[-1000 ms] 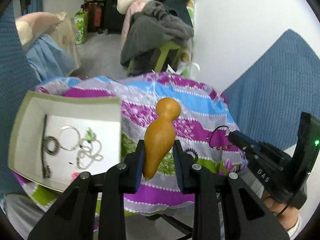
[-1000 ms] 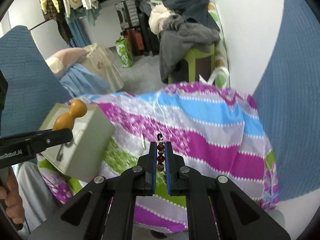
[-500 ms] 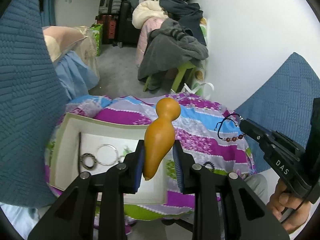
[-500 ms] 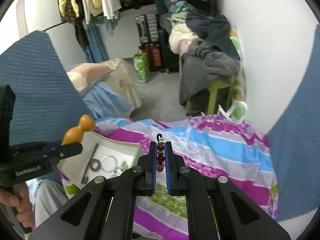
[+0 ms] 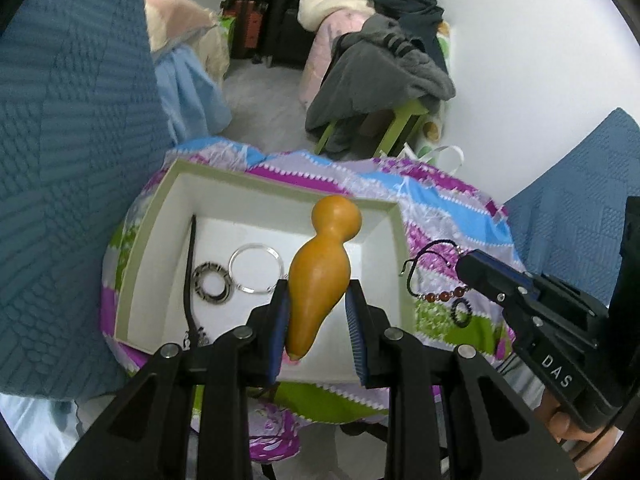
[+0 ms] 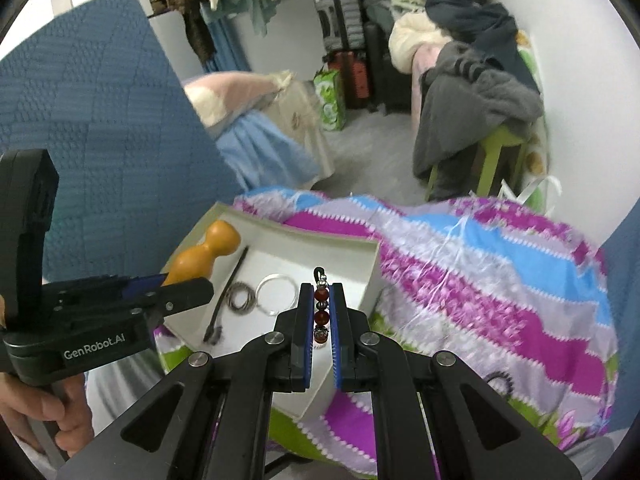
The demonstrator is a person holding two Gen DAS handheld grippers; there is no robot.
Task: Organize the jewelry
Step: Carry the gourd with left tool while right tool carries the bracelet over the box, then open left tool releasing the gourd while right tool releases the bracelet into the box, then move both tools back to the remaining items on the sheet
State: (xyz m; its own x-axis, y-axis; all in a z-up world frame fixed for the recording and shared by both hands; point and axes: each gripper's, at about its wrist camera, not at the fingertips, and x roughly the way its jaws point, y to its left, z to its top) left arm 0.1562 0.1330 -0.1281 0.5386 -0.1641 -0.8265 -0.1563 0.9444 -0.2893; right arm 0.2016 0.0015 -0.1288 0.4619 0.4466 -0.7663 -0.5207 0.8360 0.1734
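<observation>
My left gripper (image 5: 318, 300) is shut on an orange gourd-shaped pendant (image 5: 320, 268), held above the open white box (image 5: 168, 188). Inside the box lie a clear bangle (image 5: 255, 268), a dark beaded ring (image 5: 212, 282) and a black cord (image 5: 189, 272). My right gripper (image 6: 321, 300) is shut on a bracelet of red-brown beads (image 6: 321, 316) with a black cord loop (image 5: 420, 264), held over the box's right side (image 6: 372, 276). In the right wrist view the gourd (image 6: 204, 254) shows at the left, over the box. A small black beaded ring (image 5: 462, 312) lies on the cloth.
The box sits on a small table under a purple, blue and green patterned cloth (image 6: 500, 280). Blue quilted cushions (image 5: 60, 160) stand on both sides. Behind are a green stool with grey clothes (image 6: 472, 116), suitcases (image 6: 352, 76) and a white wall. A hand (image 6: 44, 412) holds the left gripper's handle.
Both grippers have moved left, from over the cloth to over the box, each still holding its piece. The box now lies under the gourd and the bracelet.
</observation>
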